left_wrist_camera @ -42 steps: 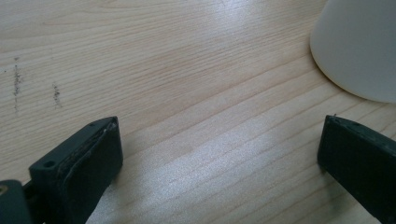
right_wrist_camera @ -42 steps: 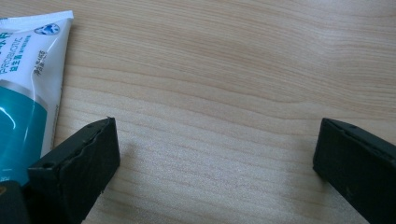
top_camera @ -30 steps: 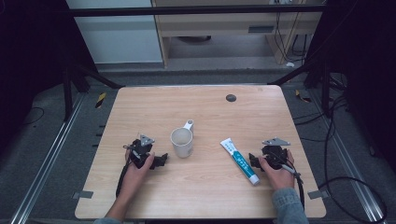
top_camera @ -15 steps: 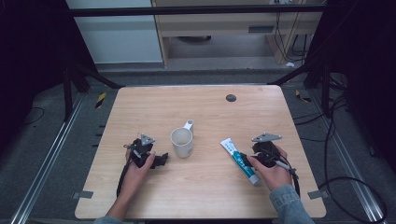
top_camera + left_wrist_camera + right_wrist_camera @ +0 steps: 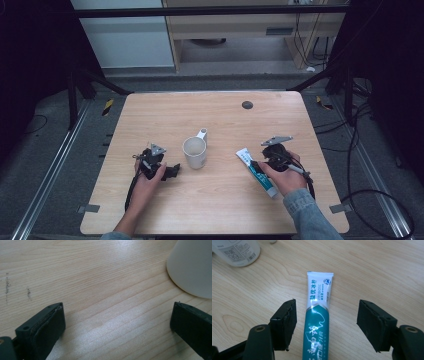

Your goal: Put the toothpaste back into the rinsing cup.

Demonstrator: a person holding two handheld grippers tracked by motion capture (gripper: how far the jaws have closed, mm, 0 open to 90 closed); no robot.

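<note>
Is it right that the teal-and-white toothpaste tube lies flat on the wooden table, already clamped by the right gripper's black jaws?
Not quite. The teal-and-white toothpaste tube lies flat on the wooden table, but the right gripper has not clamped it: its jaws have just been closing and stand clear on both sides in the right gripper view.

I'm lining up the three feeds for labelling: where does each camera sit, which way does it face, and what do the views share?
High view: above the person's side, facing forward and down on the table; both forearms, left gripper and right gripper show.
Left gripper view: rides the left gripper, facing the tabletop; its black jaws stand apart, mug beyond.
Right gripper view: rides the right gripper, looking down; its closing jaws straddle the toothpaste tube, untouched.
Shared: the mug and the tube each show again from above.
</note>
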